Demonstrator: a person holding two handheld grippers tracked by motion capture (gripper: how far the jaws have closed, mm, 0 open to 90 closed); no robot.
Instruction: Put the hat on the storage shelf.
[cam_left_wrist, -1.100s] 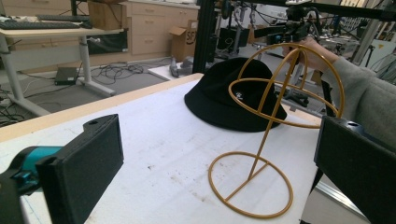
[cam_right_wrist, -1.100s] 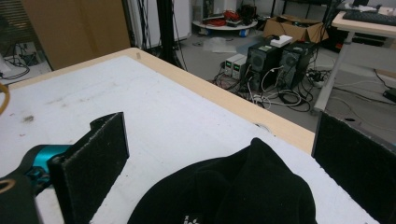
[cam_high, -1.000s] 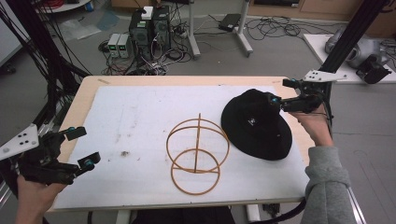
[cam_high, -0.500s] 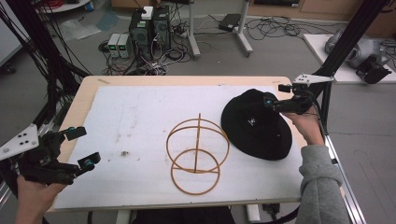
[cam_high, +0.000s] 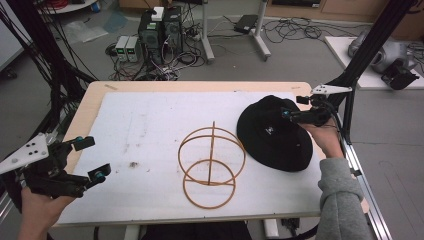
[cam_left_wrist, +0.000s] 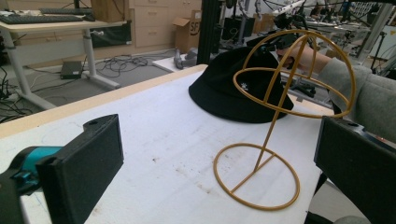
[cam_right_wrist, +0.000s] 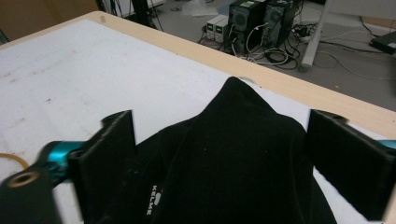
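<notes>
A black bucket hat (cam_high: 272, 135) lies on the right side of the white table mat. My right gripper (cam_high: 294, 106) hovers over its far right part, open. In the right gripper view the hat's raised crown (cam_right_wrist: 243, 154) sits between the wide-apart jaws of that gripper (cam_right_wrist: 222, 123). A gold wire hat stand (cam_high: 212, 160) stands upright mid-table, just left of the hat. My left gripper (cam_high: 94, 157) is open at the table's near left corner and holds nothing. In the left gripper view this gripper (cam_left_wrist: 219, 126) faces the stand (cam_left_wrist: 275, 112) and the hat (cam_left_wrist: 224, 88).
The white mat (cam_high: 150, 125) covers a wooden table (cam_high: 90, 100) and carries a few dark marks (cam_high: 133, 164). Black frame posts (cam_high: 367, 50) rise at the right edge. Computer boxes (cam_high: 160, 27) and cables lie on the floor beyond the far edge.
My right gripper has slid a little left and nearer, from the hat's far right edge onto its crown. The left gripper, hat and stand have not moved.
</notes>
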